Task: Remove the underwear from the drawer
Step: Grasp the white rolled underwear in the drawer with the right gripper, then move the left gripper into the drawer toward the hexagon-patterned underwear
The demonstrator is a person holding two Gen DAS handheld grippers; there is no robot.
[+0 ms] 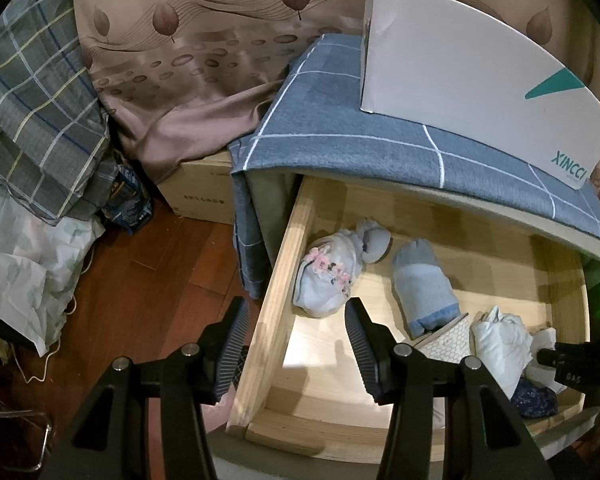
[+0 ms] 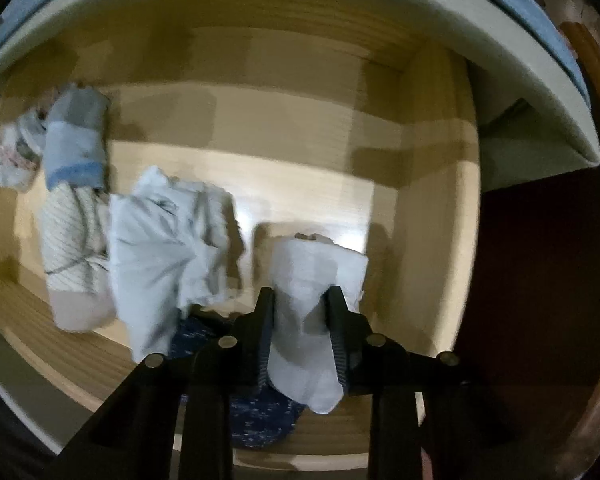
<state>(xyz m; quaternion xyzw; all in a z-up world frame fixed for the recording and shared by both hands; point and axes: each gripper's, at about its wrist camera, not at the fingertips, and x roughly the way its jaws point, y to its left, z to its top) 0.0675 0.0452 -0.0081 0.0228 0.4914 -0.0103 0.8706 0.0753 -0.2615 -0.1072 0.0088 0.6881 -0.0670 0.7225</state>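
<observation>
Looking into the wooden drawer (image 2: 432, 208), a white rolled piece of underwear (image 2: 312, 300) is seen in the lower middle of the right wrist picture. It is pinched between the two black fingers of the right gripper (image 2: 300, 304), so the fingers are clamped on it from both sides. The roll's long side runs up and down the picture, the same way the fingers point. Its far end sticks out past the fingertips, and its near end hangs down toward the bottom of the frame. It seems to sit a little above the drawer floor, but the picture is blurry, so that cannot be told for sure.

Under it, at the bottom of the frame, a dark blue speckled cloth (image 2: 256, 416) is seen. To the left, a crumpled white cloth (image 2: 168, 252) is lying, and a striped roll (image 2: 68, 240) is just beside that. In the upper left, a blue sock bundle (image 2: 76, 148) is seen.

In the left wrist picture, the left gripper (image 1: 296, 328) is held over the left wall of the drawer (image 1: 284, 264). Its fingers are wide apart and nothing is held in them. A pink flowered bundle (image 1: 328, 276) lies just past its fingertips.

The right hand is the one with the underwear, so the next move is likely a lift up and back toward the bottom of the frame, out over the drawer's front edge. The loose white cloth beside it could be dragged along.
</observation>
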